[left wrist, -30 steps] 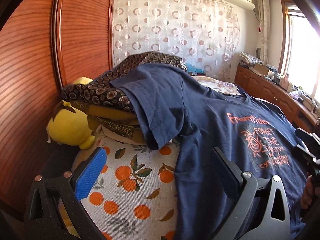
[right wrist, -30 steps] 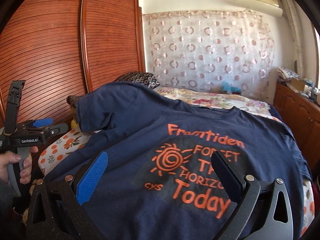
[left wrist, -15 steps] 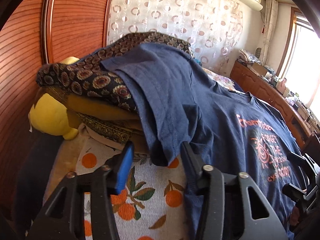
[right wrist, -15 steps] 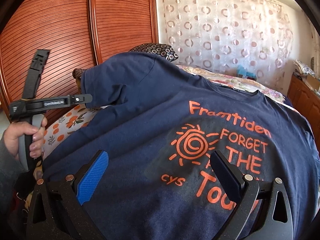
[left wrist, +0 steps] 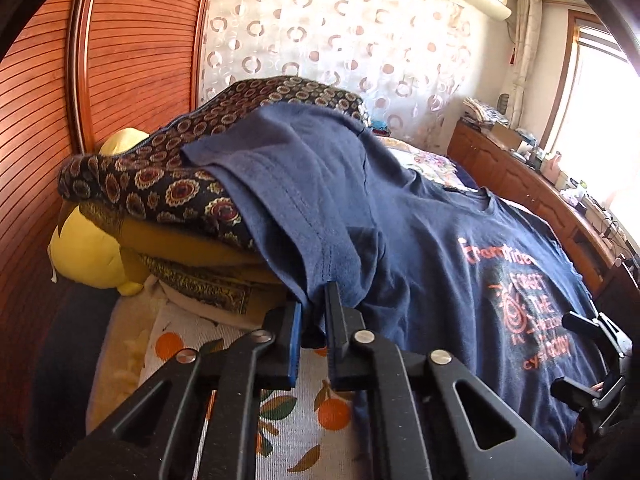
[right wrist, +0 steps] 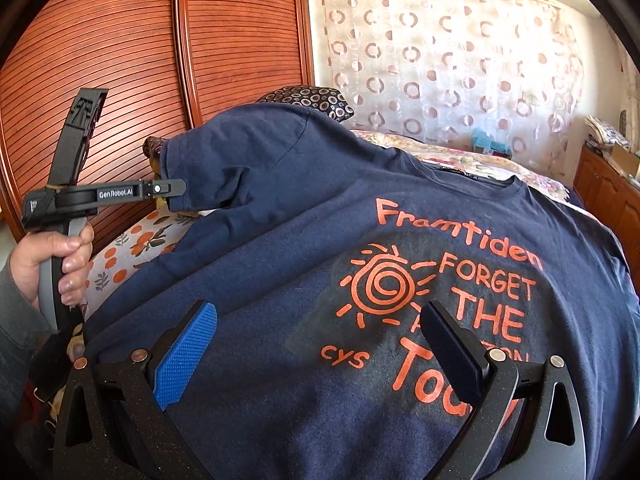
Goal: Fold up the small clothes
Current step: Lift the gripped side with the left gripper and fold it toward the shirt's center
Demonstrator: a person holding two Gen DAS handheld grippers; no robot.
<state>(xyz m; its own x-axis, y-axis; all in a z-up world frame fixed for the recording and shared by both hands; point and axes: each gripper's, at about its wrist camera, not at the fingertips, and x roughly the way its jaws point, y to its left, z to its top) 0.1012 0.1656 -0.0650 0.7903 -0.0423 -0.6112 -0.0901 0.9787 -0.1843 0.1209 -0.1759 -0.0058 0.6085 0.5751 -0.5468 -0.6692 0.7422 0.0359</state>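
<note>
A navy T-shirt [left wrist: 420,240] with orange print lies spread face up on the bed; it also fills the right wrist view [right wrist: 280,280]. Its left sleeve [left wrist: 288,192] drapes over a stack of pillows. My left gripper [left wrist: 314,312] is shut on the lower corner of that sleeve's hem. It shows in the right wrist view [right wrist: 176,192] at the sleeve's edge. My right gripper [right wrist: 320,344] is open and empty, low over the shirt's chest print. It appears at the right edge of the left wrist view [left wrist: 592,360].
A patterned dark pillow [left wrist: 160,184] tops a stack beside a yellow plush toy [left wrist: 84,252]. An orange-print sheet [left wrist: 280,408] covers the bed. A wooden wardrobe [right wrist: 120,60] stands left, a wooden cabinet [left wrist: 532,192] runs along the right under the window.
My left gripper moved forward to the sleeve and closed from wide open onto its hem corner. My right gripper stayed open and drifted slightly closer over the shirt.
</note>
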